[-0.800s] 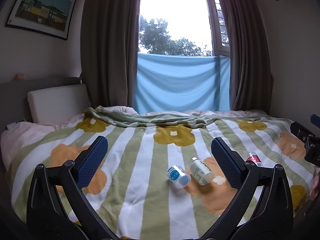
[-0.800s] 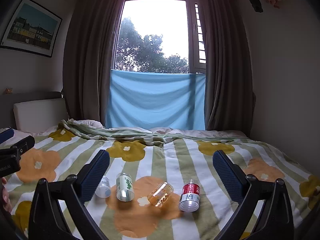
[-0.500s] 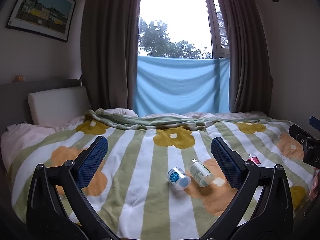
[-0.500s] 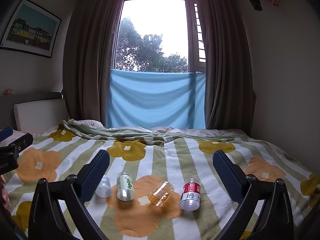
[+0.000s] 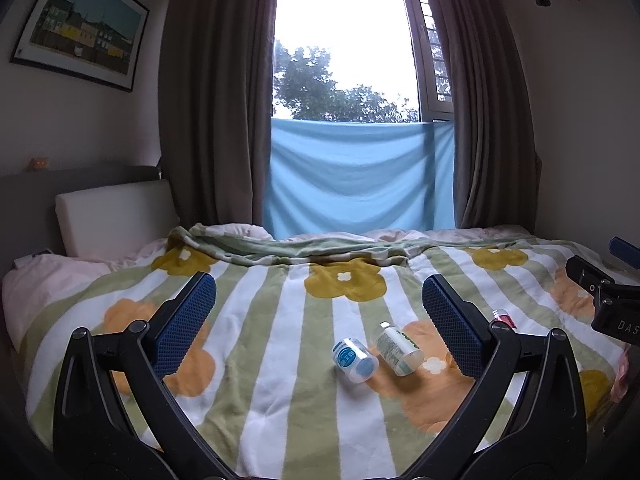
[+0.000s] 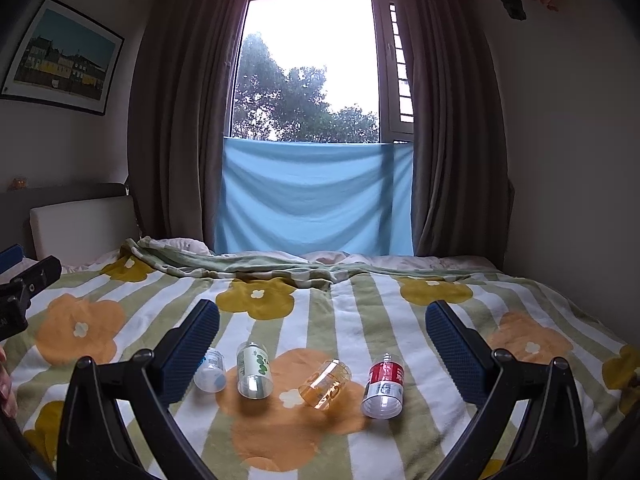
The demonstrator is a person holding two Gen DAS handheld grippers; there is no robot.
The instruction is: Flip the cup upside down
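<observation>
Several small cups lie on their sides in a row on the flowered bed blanket (image 6: 320, 320): a white and blue cup (image 6: 210, 372), a green-printed cup (image 6: 253, 370), a clear amber cup (image 6: 326, 384) and a red-labelled cup (image 6: 383, 384). My right gripper (image 6: 322, 350) is open and empty, held above and short of the row. My left gripper (image 5: 318, 322) is open and empty, to the left of the row. In the left wrist view the blue cup (image 5: 354, 359) and green cup (image 5: 398, 350) lie between its fingers, and the red cup (image 5: 503, 317) shows only in part.
A white pillow (image 5: 114, 216) leans on the grey headboard at the left. The far blanket edge is folded back (image 6: 240, 266). Behind it hang curtains and a blue cloth (image 6: 316, 200) below the window. A wall stands at the right.
Both grippers have risen and tilted slightly, so the bed and cups sit a little lower in view. The cups have not moved. Both grippers stay open.
</observation>
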